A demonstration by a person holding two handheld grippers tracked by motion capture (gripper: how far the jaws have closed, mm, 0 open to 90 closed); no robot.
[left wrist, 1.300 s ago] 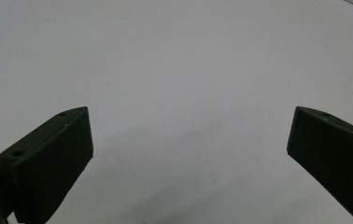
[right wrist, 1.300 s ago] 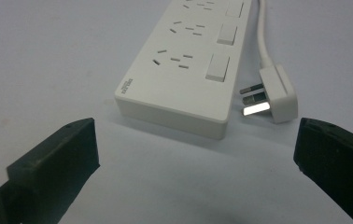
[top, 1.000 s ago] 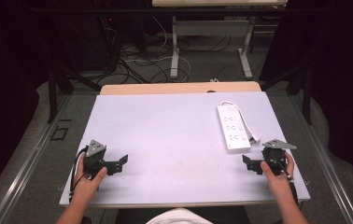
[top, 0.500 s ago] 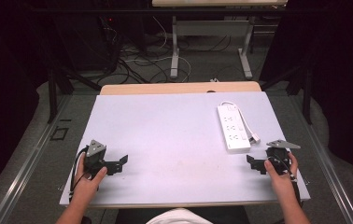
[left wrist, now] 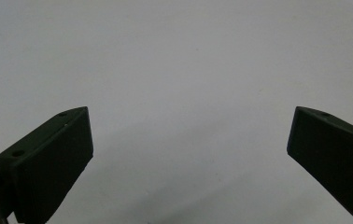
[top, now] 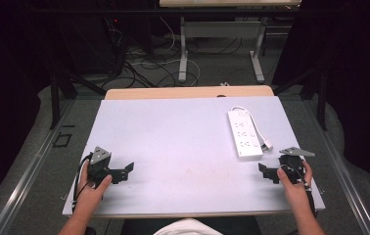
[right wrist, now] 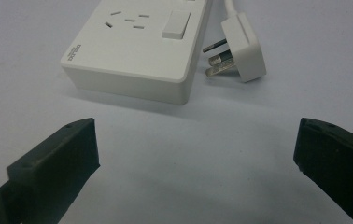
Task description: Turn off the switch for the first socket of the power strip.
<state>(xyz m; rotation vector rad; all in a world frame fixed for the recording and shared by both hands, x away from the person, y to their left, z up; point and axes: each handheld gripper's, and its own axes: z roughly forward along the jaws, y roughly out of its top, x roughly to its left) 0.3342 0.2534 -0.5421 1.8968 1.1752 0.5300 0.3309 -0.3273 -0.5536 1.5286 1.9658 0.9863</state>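
**Right gripper drifts right, both empty**

Right gripper [top: 269,172] has slid slightly toward the worktop's right edge since a second ago; left gripper [top: 120,172] sits where it was. Right fingers [right wrist: 53,168] spread wide, nothing between them (bare surface only), pointing at the near end of the white power strip [right wrist: 132,44]. Left fingers [left wrist: 48,161] also spread wide over bare worktop [left wrist: 179,70]. Right hand [top: 293,183] holds its gripper near the front right corner; left hand [top: 92,188] holds the other near the front left. Power strip [top: 244,133] lies flat on the right half of the worktop [top: 173,132], just ahead of the right gripper, not touching it. Its plug [right wrist: 242,49] rests just beside the strip's near end, prongs toward the strip, cable [right wrist: 229,7] running away along the strip's side.
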